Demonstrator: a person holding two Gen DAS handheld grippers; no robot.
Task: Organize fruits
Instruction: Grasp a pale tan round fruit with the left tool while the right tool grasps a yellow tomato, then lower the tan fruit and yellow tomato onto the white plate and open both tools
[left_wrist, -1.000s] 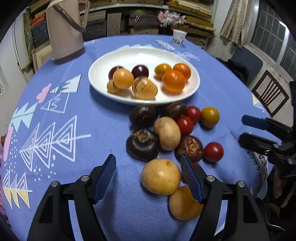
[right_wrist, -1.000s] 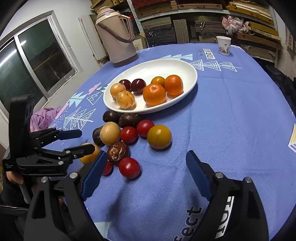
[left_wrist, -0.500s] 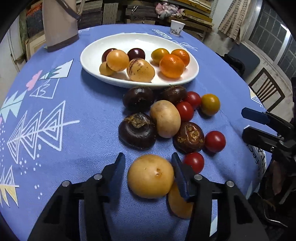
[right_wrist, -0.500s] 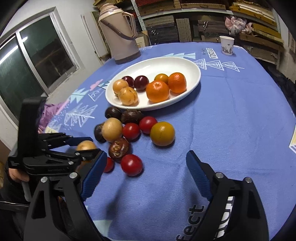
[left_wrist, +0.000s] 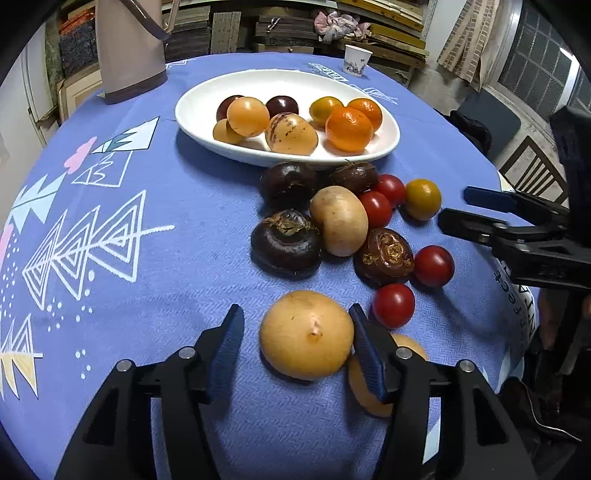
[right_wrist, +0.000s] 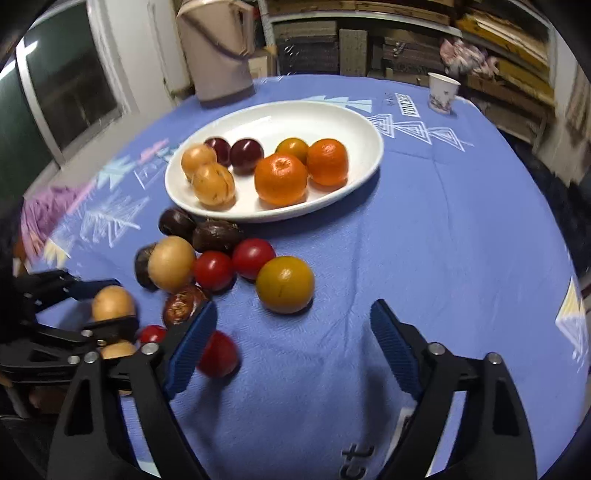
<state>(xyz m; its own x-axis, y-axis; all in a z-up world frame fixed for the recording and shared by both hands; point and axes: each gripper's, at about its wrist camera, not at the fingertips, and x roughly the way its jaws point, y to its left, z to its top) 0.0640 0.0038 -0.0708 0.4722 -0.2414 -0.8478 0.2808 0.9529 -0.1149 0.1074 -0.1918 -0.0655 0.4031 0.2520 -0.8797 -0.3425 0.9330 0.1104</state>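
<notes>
— What's that fruit (left_wrist: 306, 334) the left tool (left_wrist: 295, 341) is at?

— A round, tan-yellow one, smooth, with a small nub on top and a few dark specks. It sits on the blue cloth low in the left wrist view, just below centre. The tool's fingers are apart and opening; the right pad touches or nearly touches its side, the left pad stands clear of it.

— So not clamped?

— No, it lies on the tabletop (left_wrist: 184, 240) between the pads. Another tan one (left_wrist: 364, 391) is half hidden behind the right finger.

— And the rest?

— A loose heap above it: dark brown, wrinkled rounds (left_wrist: 286, 243), a pale tan one (left_wrist: 340, 219), small shiny red ones (left_wrist: 393, 304), and a yellow-orange ball (left_wrist: 423, 199) at the heap's right edge. Further up, the white plate (left_wrist: 207, 92) holds two oranges, two dark plums and some speckled tan fruit.

— The right tool (right_wrist: 291, 332)?

— Fingers wide apart and closing, nothing between them but cloth. A red fruit (right_wrist: 218, 354), blurred, lies just by its left finger at lower left of the right wrist view; the yellow-orange ball sits above the gap.
</notes>
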